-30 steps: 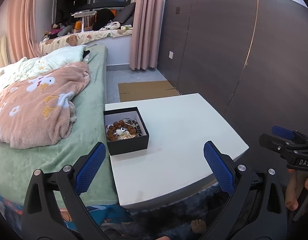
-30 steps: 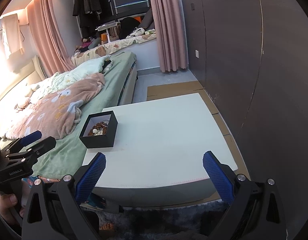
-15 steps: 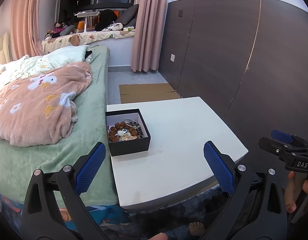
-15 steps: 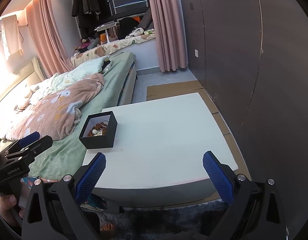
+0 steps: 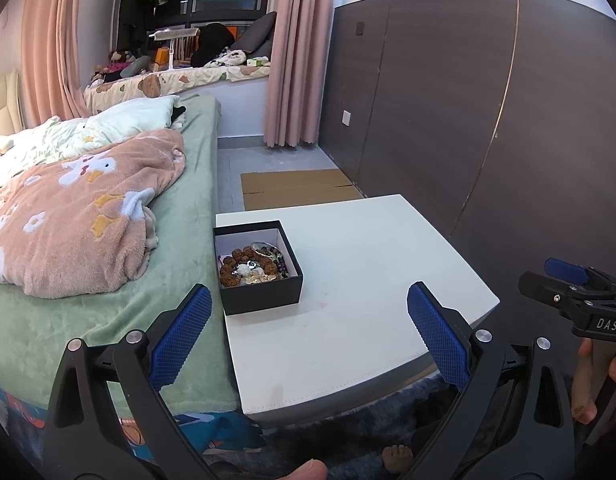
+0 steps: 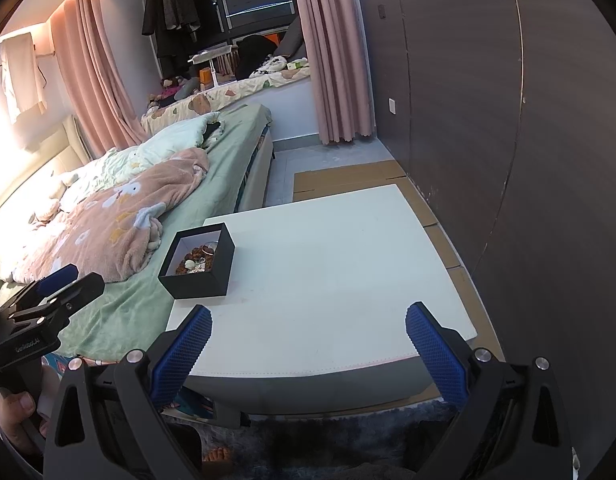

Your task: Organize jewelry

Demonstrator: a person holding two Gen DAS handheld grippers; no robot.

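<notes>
A black open box (image 5: pixel 260 294) (image 6: pixel 212 280) stands near the left edge of a white low table (image 5: pixel 368 280) (image 6: pixel 328 272). Inside it lies a pile of jewelry (image 5: pixel 252 267) (image 6: pixel 194 262): brown bead bracelets, pale and gold pieces, dark beads. My left gripper (image 5: pixel 308 320) is open, held in front of the table's near edge, a short way back from the box. My right gripper (image 6: pixel 308 332) is also open and empty, held over the near edge of the table, right of the box. Each gripper shows at the edge of the other's view.
A bed (image 5: pixel 88 312) with a green sheet and a pink flowered blanket (image 5: pixel 80 220) borders the table's left side. A dark panel wall (image 5: pixel 468 120) runs along the right. Flat cardboard (image 5: pixel 300 188) lies on the floor beyond the table. A dark fluffy rug (image 6: pixel 328 440) lies below me.
Both grippers have drifted only slightly; the left view has tilted up a little. Both stay open and the box has not moved.
</notes>
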